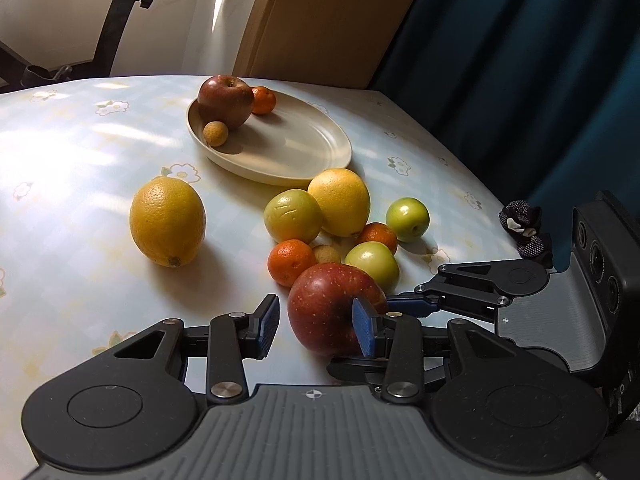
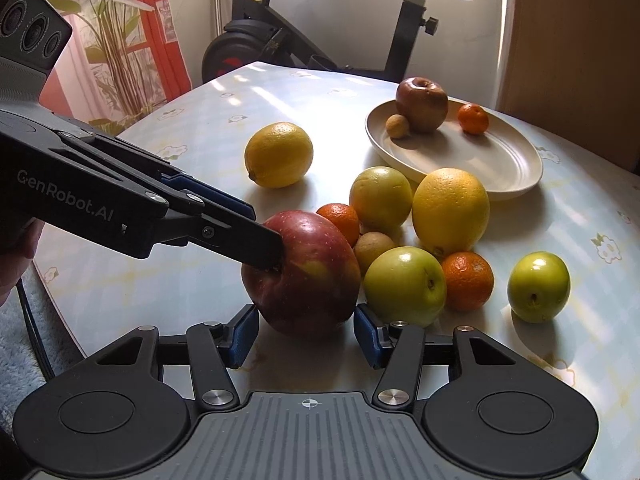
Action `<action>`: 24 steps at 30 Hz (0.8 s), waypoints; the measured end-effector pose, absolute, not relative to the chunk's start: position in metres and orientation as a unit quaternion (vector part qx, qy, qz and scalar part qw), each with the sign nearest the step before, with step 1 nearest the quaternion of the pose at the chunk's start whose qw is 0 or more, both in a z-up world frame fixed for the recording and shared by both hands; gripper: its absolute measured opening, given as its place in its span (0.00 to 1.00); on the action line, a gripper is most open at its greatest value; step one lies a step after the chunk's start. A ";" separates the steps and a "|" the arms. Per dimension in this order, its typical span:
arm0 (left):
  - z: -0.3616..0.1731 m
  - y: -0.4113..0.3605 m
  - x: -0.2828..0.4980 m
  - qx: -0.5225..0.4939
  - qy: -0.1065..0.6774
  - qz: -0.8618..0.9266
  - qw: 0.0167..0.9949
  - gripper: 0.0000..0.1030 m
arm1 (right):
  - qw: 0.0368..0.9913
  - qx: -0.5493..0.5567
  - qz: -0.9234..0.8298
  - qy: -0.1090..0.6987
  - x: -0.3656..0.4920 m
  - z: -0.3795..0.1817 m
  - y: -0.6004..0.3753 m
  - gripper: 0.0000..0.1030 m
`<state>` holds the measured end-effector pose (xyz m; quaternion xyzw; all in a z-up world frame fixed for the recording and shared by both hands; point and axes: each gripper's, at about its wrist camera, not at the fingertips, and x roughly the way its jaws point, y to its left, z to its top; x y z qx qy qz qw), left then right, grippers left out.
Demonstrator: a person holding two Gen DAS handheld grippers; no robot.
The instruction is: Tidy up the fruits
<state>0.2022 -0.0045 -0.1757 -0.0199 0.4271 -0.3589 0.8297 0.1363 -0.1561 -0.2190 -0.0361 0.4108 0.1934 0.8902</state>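
Note:
A red apple [image 1: 326,308] [image 2: 304,276] lies on the table at the near edge of a fruit pile. My left gripper [image 1: 316,328] is open, with its right pad against the apple's front and its left pad apart from it. My right gripper [image 2: 306,334] is open, with a pad on either side of the apple's near part. A beige plate [image 1: 296,148] [image 2: 492,160] behind the pile holds a dark red apple [image 1: 226,100], a mandarin [image 1: 263,100] and a small brown fruit [image 1: 216,133].
The pile holds a yellow citrus [image 1: 340,202], three green apples [image 1: 293,216] [image 1: 407,219] [image 1: 372,264], two mandarins [image 1: 291,262] [image 1: 378,236] and a small brown fruit [image 1: 326,254]. Another yellow citrus [image 1: 167,221] lies alone at left. A dark cloth [image 1: 526,232] sits at the table's right edge.

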 end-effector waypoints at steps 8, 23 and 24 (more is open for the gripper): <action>-0.172 0.007 0.201 -0.027 0.435 -0.357 0.826 0.39 | 0.879 -0.012 0.229 0.418 0.138 -0.217 -0.151 0.46; -0.172 0.007 0.210 -0.031 0.450 -0.347 0.822 0.43 | 0.881 -0.083 0.243 0.398 0.134 -0.206 -0.143 0.50; -0.172 0.004 0.212 -0.030 0.450 -0.347 0.822 0.43 | 0.880 -0.094 0.244 0.396 0.134 -0.205 -0.143 0.50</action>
